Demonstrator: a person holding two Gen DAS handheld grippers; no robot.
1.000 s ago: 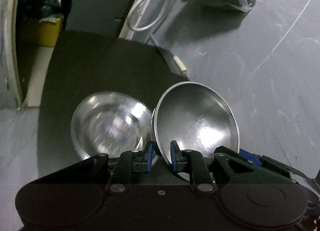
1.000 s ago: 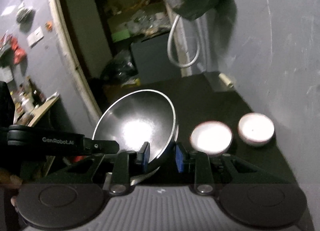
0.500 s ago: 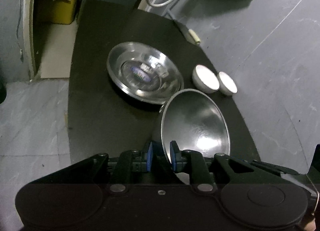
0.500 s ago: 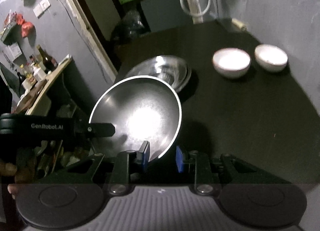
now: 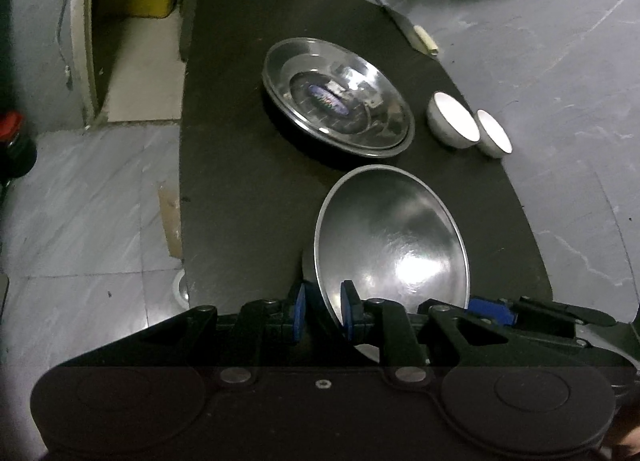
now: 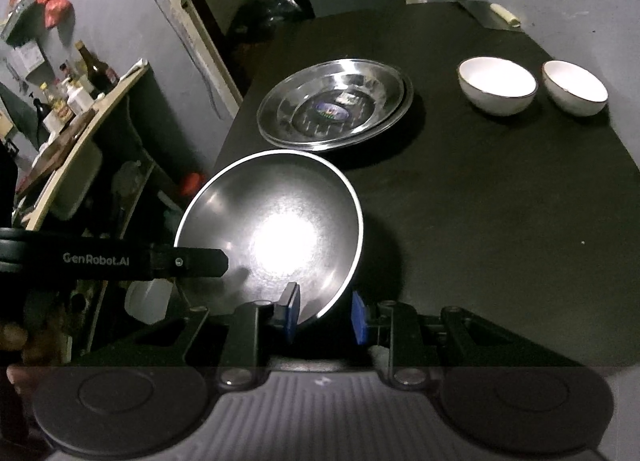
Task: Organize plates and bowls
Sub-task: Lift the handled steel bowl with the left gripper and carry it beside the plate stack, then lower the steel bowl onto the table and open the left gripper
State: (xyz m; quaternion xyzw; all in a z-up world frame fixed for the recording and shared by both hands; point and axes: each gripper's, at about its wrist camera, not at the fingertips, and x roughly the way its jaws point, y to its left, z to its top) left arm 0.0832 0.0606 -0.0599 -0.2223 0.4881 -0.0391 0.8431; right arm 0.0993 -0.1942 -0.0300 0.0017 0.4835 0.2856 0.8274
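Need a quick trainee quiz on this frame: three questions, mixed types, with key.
1. Count: how many white bowls stand on the black table?
2. True or false: the white bowls are nested one inside the other.
3. Pick one. The left gripper is clamped on: A) the rim of the steel bowl; B) a white bowl; C) nothing.

Key:
1. Two.
2. False. They stand side by side.
3. A. Its blue pads pinch the tilted bowl's rim.
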